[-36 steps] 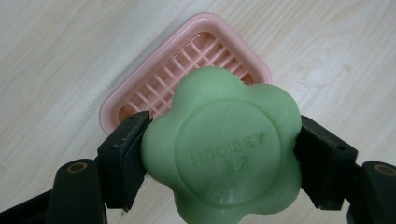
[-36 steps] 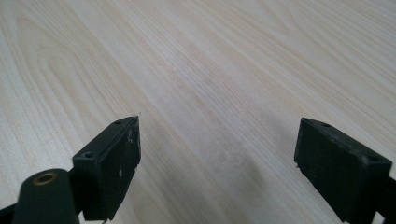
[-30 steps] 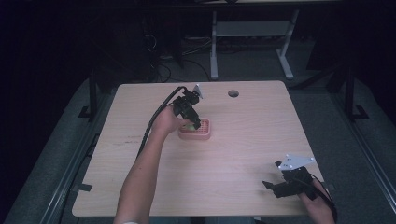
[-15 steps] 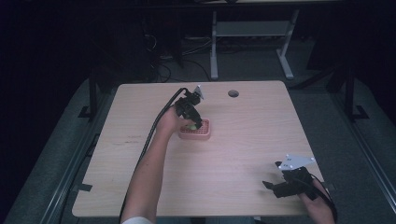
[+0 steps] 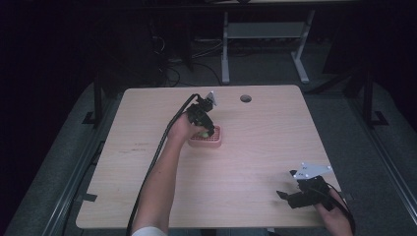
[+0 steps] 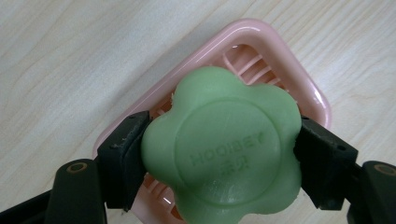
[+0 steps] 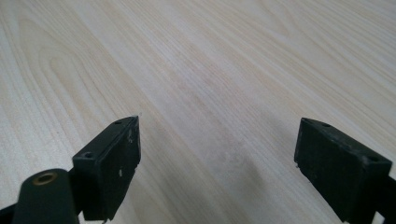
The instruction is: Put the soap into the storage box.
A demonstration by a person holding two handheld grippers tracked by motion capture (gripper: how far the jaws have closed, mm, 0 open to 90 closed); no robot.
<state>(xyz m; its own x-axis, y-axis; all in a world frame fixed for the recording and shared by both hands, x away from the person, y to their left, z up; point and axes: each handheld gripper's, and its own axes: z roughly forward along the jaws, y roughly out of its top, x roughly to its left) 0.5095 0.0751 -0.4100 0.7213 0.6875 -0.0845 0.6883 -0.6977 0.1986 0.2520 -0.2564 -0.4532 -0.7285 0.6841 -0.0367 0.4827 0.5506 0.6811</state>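
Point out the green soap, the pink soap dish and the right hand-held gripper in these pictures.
green soap [image 6: 224, 149]: left gripper view, on its embossed centre.
pink soap dish [image 6: 280, 60]: left gripper view, on its far rim.
right hand-held gripper [image 7: 217, 163]: right gripper view, midway between its open jaws.

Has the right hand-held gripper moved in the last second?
No. The right hand-held gripper sits at the same spot near the table's near right corner, jaws open.

The soap [image 6: 229, 151] is showing a pale green colour with raised letters. The dish [image 6: 285, 63] under it is looking pink with slats. The table [image 5: 275, 147] is showing light wood grain. Both grippers' jaws are appearing black.
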